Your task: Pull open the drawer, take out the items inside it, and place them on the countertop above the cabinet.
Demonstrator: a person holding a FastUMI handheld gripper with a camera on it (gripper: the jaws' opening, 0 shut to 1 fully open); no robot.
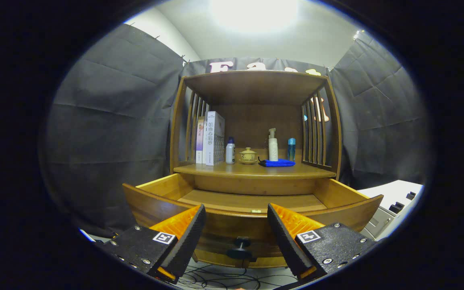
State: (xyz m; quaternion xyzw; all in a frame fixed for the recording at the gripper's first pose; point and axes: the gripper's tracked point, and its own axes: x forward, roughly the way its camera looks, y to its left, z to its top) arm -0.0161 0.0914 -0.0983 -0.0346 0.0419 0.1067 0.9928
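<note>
— So, where's the gripper (236, 229) at?

— Fingers spread wide, holding nothing, just in front of the pulled-out drawer (252, 209). The drawer's dark knob (241, 247) sits between the fingers, touching neither.

— Anything visible in the drawer?

— Just bare wooden floor, from what I can see.

— And the counter (252, 171)?

— A blue cloth (277, 163) lies towards the right edge, in front of a white pump bottle (272, 146) and a blue bottle (291, 149). A small lidded cup (248, 155) stands mid-counter, a white bottle (230, 151) and upright boxes (212, 139) at the left edge.
</note>
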